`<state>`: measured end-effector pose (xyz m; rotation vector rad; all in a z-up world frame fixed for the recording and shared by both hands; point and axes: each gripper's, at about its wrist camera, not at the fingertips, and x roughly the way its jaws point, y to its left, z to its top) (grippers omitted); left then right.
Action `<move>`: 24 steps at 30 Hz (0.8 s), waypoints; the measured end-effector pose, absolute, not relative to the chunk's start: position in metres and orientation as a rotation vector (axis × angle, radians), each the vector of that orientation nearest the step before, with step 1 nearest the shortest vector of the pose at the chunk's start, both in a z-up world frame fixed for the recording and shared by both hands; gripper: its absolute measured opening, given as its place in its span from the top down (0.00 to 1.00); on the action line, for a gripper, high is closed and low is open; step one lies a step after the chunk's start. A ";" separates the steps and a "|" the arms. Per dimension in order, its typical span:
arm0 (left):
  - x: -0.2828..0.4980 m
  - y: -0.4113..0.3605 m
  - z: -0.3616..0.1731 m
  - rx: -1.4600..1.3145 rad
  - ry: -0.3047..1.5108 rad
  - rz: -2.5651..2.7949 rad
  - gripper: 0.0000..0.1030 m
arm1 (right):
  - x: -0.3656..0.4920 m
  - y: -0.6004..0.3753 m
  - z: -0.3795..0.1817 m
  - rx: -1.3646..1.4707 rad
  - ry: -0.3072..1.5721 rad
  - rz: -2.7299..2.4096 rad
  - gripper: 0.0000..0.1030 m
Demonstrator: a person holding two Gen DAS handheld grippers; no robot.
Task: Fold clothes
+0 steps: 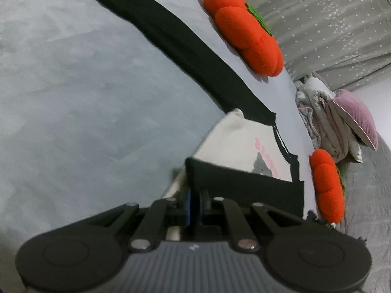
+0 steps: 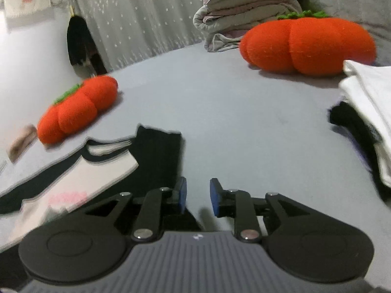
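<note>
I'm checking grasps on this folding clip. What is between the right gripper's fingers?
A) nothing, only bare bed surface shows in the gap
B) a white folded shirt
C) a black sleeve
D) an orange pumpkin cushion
A: the right gripper has its blue fingers apart, with only grey bed surface in the gap.

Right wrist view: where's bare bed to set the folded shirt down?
Bare sheet runs ahead of the open right gripper, between the two pumpkin cushions. Crowded: shirt at left, clothes stack at right, folded bedding behind.
</note>
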<state>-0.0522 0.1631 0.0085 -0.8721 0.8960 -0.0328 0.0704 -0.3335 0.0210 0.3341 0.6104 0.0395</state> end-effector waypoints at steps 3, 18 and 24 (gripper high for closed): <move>-0.053 0.168 0.010 -0.857 0.883 -0.024 0.94 | 0.101 -0.333 0.022 0.386 0.623 0.055 0.75; -0.043 0.170 0.010 -0.797 0.874 -0.056 0.94 | 0.165 -0.321 0.006 0.320 0.668 0.094 0.96; -0.040 0.170 0.011 -0.798 0.872 -0.078 0.94 | 0.154 -0.334 0.012 0.368 0.633 0.143 0.76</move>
